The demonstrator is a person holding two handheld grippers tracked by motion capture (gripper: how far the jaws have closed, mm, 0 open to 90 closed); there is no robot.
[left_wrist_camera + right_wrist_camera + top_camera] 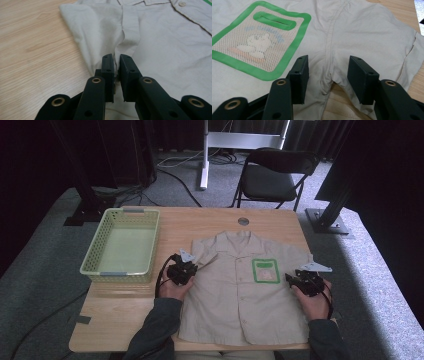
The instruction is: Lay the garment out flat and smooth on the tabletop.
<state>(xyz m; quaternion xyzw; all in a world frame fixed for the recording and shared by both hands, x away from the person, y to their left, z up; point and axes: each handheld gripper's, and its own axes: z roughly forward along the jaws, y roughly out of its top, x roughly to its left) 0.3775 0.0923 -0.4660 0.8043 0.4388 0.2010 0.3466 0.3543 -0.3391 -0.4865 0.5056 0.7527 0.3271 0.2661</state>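
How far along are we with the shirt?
Early. Done: the shirt lies flat, buttoned side up. In hand: the left gripper has pinched fabric at one armpit; the right gripper is open, straddling the other armpit. Left: close the right; no fold shows, and the basket holds nothing.

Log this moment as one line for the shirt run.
left tongs: shut on shirt at its armpit | right tongs: open at the other armpit | basket: off to the left
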